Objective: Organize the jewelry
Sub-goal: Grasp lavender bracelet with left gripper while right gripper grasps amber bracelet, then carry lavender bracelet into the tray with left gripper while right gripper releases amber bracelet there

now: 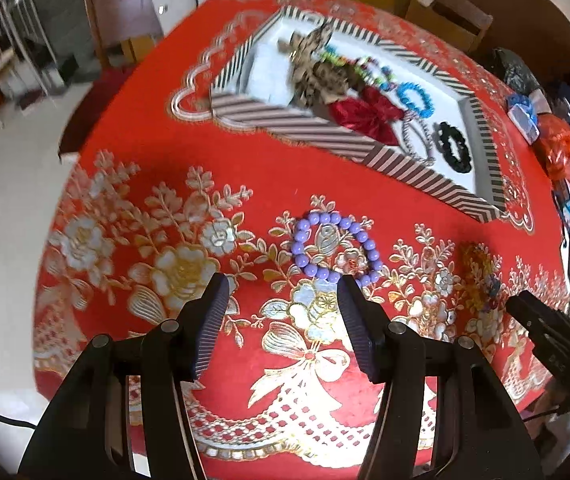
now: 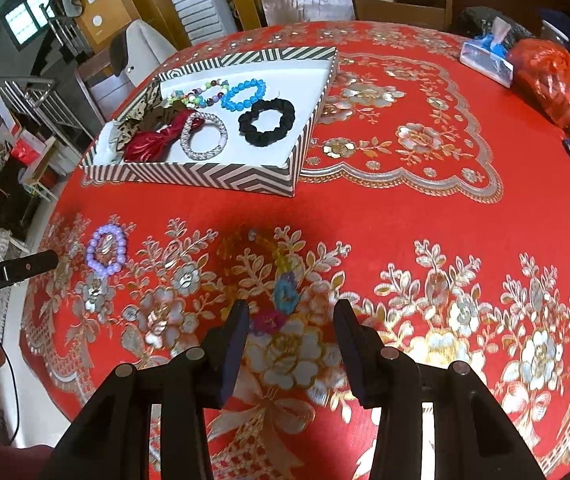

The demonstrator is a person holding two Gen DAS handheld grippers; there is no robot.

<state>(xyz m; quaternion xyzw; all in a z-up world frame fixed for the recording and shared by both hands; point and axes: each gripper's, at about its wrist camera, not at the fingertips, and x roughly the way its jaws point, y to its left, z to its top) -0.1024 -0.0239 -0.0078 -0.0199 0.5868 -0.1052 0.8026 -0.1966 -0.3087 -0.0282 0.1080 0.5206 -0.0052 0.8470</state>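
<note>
Left wrist view: left claw (image 1: pixel 283 290) hangs apart over the purple bracelet (image 1: pixel 335 248) near the table's (image 1: pixel 269 180) front edge. Right claw (image 2: pixel 291 316), apart too, hovers empty. Best straddle one beaded side, then pinch gently.

On the table (image 2: pixel 405 208) ahead of me sits the box (image 2: pixel 221 178), with the scrunchie (image 2: pixel 267 121) and several bracelets inside. A beaded bracelet (image 1: pixel 335 249) lies before the box, just past my left gripper (image 1: pixel 283 294). Another bracelet (image 2: pixel 281 280) lies to its right, just ahead of my right gripper (image 2: pixel 291 316).
</note>
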